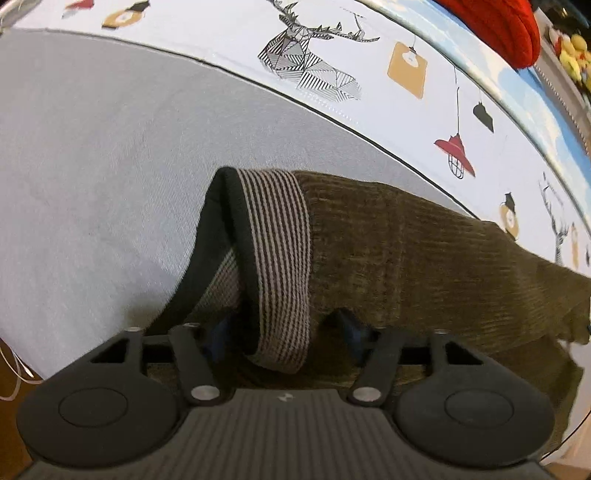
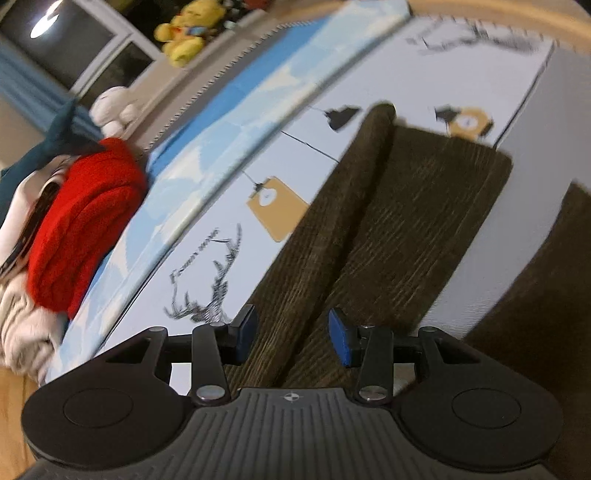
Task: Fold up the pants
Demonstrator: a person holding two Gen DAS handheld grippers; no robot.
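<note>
printed sheet (image 1: 369,44) | red knit garment (image 2: 81,229) | yellow plush toy (image 2: 188,29) | white plush (image 2: 114,109)

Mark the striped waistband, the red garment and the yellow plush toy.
striped waistband (image 1: 282,258), left wrist view, on the striped band's middle
red garment (image 2: 85,225), right wrist view, on its knit bulk
yellow plush toy (image 2: 188,27), right wrist view, on its body

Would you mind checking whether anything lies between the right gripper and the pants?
Nothing visible does. The right gripper is open with the brown pants directly between its fingers; the red garment sits well off to the side.
</note>
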